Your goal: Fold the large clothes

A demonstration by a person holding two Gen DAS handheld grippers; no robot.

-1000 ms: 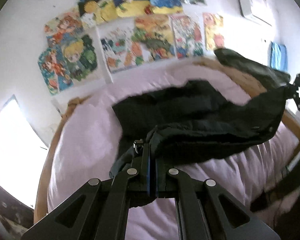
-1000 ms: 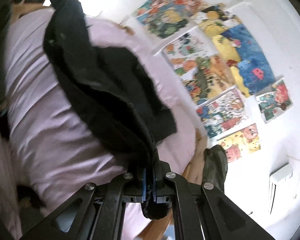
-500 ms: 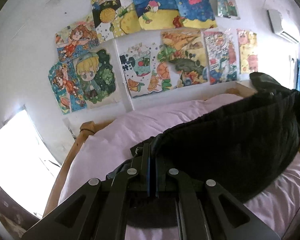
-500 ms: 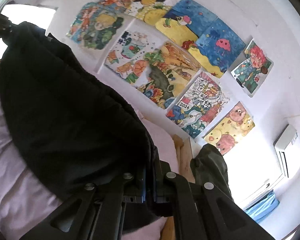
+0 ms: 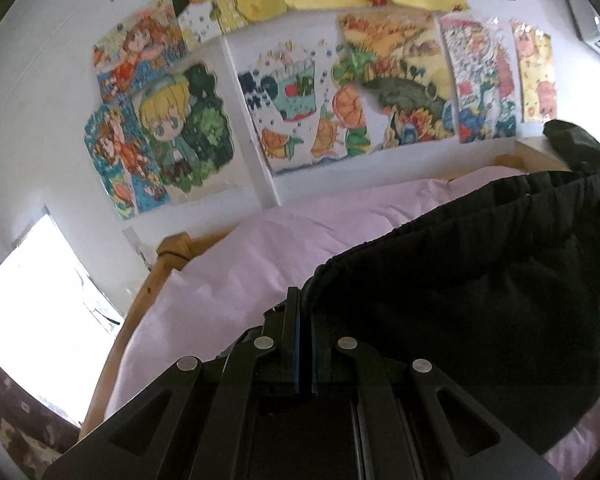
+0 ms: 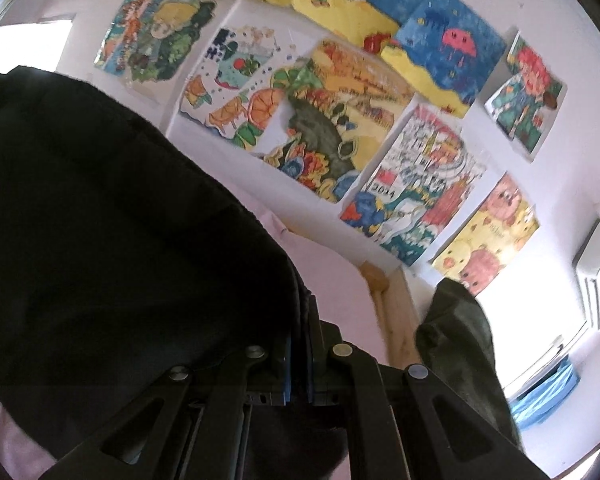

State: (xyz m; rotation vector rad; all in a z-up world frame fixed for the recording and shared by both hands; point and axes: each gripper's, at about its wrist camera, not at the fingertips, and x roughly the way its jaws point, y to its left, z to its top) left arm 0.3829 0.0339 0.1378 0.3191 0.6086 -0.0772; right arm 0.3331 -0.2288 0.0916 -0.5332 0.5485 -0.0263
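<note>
A large black garment (image 5: 460, 300) hangs stretched between my two grippers, lifted above the pink bed sheet (image 5: 260, 264). My left gripper (image 5: 304, 304) is shut on its elastic edge at the left end. My right gripper (image 6: 300, 320) is shut on the other end, with the black garment (image 6: 120, 248) filling the left of the right wrist view. Its lower part hangs down out of sight.
A wooden bed frame (image 5: 156, 280) borders the sheet. A dark green garment (image 6: 460, 336) drapes over the frame's far corner and also shows in the left wrist view (image 5: 580, 148). Colourful drawings (image 5: 340, 92) cover the wall behind. A bright window (image 5: 32, 312) is at left.
Both grippers have lifted the black garment off the bed and tilted upward, so the wall now fills more of both views. The garment hangs taut between them.
</note>
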